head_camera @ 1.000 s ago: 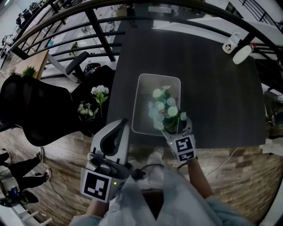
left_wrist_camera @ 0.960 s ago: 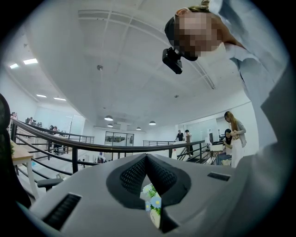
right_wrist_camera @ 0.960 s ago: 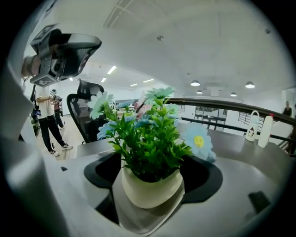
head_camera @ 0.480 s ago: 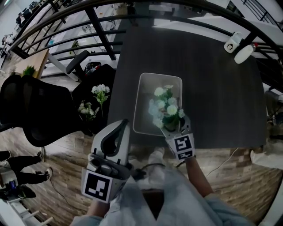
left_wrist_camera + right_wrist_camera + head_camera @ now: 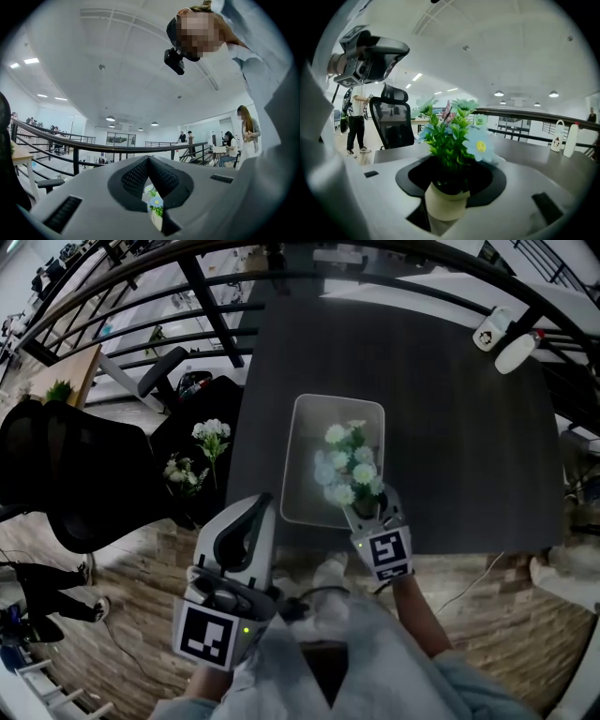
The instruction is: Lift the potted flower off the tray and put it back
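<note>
Off the bench's (image 5: 450,409) near edge, left hand-held gripper (image 5: 259,504) hangs level, jaws together, empty. On the bench, tray (image 5: 305,456) sits at the near edge, potted flower (image 5: 352,470) in its near right corner. Then right hand-held gripper (image 5: 367,512): jaws closing on the flowerpot, pads look to touch both sides. Suggest: finish the squeeze below the rim, lift straight up, keep it upright.

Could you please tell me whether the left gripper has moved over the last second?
No. The left gripper remains beside the tray's near left corner, as before.
</note>
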Motion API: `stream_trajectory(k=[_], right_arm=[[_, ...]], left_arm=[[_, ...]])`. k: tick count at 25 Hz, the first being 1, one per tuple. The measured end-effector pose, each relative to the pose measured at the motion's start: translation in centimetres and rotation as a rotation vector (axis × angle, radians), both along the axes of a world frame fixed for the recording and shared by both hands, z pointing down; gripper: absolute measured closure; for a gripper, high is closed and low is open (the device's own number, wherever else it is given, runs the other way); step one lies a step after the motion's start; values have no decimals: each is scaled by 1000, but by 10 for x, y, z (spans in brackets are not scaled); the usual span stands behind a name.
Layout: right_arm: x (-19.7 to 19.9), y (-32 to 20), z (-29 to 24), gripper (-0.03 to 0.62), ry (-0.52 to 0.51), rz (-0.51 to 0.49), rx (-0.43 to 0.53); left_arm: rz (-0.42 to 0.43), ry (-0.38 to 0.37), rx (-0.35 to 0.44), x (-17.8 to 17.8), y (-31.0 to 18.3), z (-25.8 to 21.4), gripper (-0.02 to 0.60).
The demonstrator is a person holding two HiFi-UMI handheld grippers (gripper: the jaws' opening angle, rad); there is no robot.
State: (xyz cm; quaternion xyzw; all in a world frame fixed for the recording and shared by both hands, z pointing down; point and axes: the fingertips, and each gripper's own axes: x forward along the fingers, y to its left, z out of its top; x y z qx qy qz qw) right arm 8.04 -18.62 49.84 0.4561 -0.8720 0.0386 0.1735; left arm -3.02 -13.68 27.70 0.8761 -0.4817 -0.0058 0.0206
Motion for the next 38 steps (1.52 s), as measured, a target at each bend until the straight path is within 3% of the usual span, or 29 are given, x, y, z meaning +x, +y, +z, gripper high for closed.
stream_trajectory(k=[6,19,38], right_arm=[[0,1,-3,448,-11,13,6],[-6,7,-15,493,-15,-8,31],[1,14,-36,505,-11,19,80]], left_arm=[[6,5,2,0,0,-1,583],[2,4,12,-3,6,-4,583],[22,12,31,-4,9,-8,583]])
